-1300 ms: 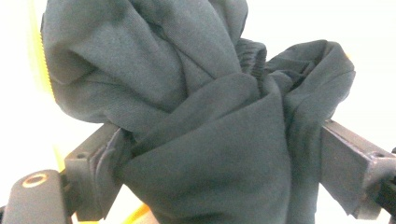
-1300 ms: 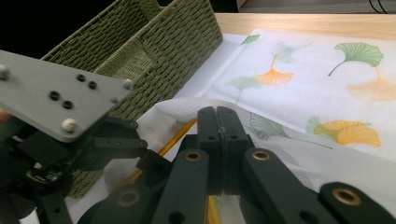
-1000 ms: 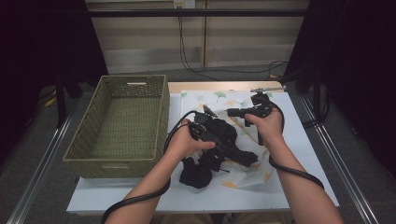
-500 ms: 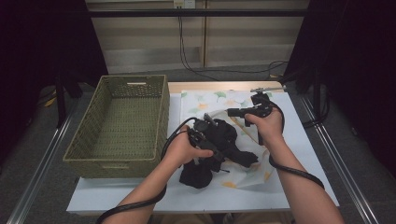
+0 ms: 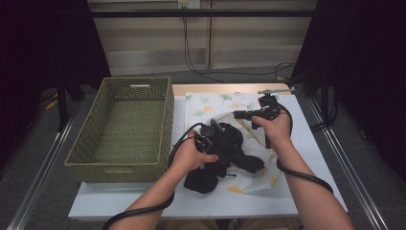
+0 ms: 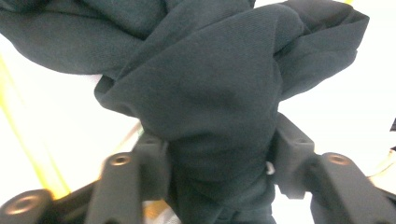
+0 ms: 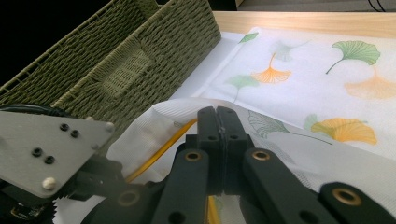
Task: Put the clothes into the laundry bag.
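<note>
From above, the crumpled black cloth garment [image 5: 225, 153] lies on the white worktop [image 5: 143, 201], partly on and partly inside a white mesh laundry bag printed with green and orange ginkgo leaves [image 5: 215, 103], just right of the olive-green woven rectangular basket [image 5: 124, 124]. The left tongs [image 5: 218, 155] are buried in the dark fabric there, so that view leaves their jaws unreadable.

The left gripper view settles it: a thick fold of the black garment [image 6: 210, 116] bulges up between the two black jaws of the left tongs [image 6: 217, 161], which have just been closing and now press on it from both sides. Bright white bag fabric with a yellow line of trim lies behind.

The right tongs [image 5: 239, 115] reach leftward over the bag's upper edge in the high view. The right gripper view shows what the overhead camera cannot: the right tongs [image 7: 217, 116] are pressed together, pinching the bag's white rim [image 7: 187, 105] and holding it lifted, with yellow trim running under the hem. It also shows the basket's wall [image 7: 126, 60] close beside the bag, and the bare wooden worktop edge [image 7: 299, 21] beyond the leaf print [image 7: 348, 130].
</note>
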